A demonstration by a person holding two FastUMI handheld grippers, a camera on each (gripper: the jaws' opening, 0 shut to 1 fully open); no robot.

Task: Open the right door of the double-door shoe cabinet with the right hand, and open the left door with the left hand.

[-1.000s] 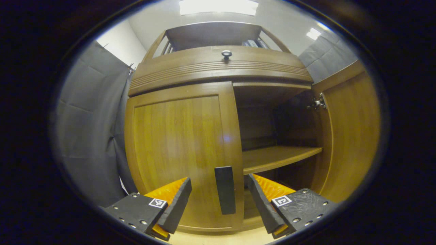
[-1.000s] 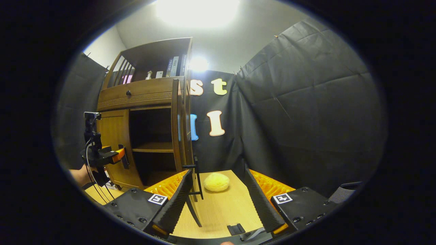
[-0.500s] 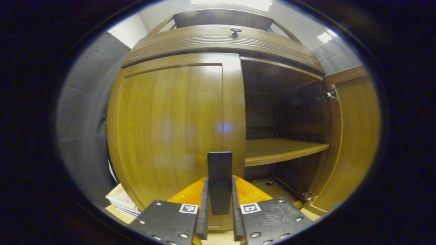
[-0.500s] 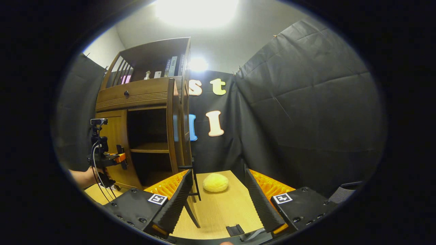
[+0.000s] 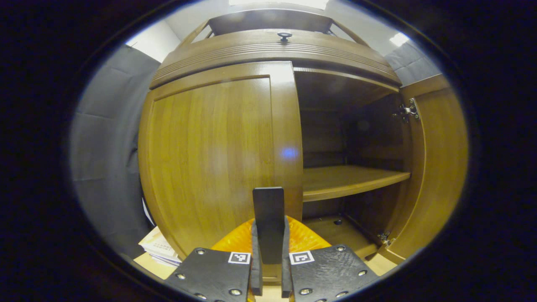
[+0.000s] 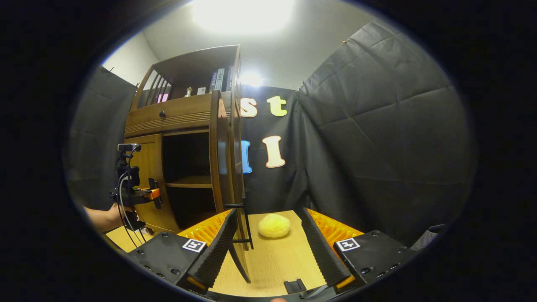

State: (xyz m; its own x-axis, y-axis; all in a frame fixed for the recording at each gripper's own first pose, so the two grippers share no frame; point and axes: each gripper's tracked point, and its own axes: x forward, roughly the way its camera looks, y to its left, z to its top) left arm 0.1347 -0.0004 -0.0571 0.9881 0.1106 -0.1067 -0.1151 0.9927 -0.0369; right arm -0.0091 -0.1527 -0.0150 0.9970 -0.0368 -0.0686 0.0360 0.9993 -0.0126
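Right in front of the left hand-held gripper point(image 5: 268, 256) stands the shoe cabinet point(image 5: 268, 46). Its two fingers are squeezed together on the dark handle point(image 5: 268, 209) of the left door point(image 5: 209, 155), one finger on each side. That door looks shut flat against the cabinet. From the right gripper view, the same gripper point(image 6: 147, 195) is far off at the left door, held by a hand point(image 6: 102, 216).

The right door point(image 5: 436, 159) is swung wide open. Inside there is one wooden shelf point(image 5: 348, 180) and dark space above and below it.

The right hand-held gripper point(image 6: 266, 247) has its two fingers spread wide apart, holding nothing. The right door's edge point(image 6: 222, 167) and its thin dark handle point(image 6: 245, 222) stand just beside this gripper's left finger. I cannot tell if they touch.

One yellow fluffy ball point(image 6: 274, 225) lies on the tabletop point(image 6: 272, 260), farther off between the spread fingers. One round knob point(image 5: 285, 36) sits on the drawer at the top. A few books point(image 6: 220, 79) stand on the top shelf.
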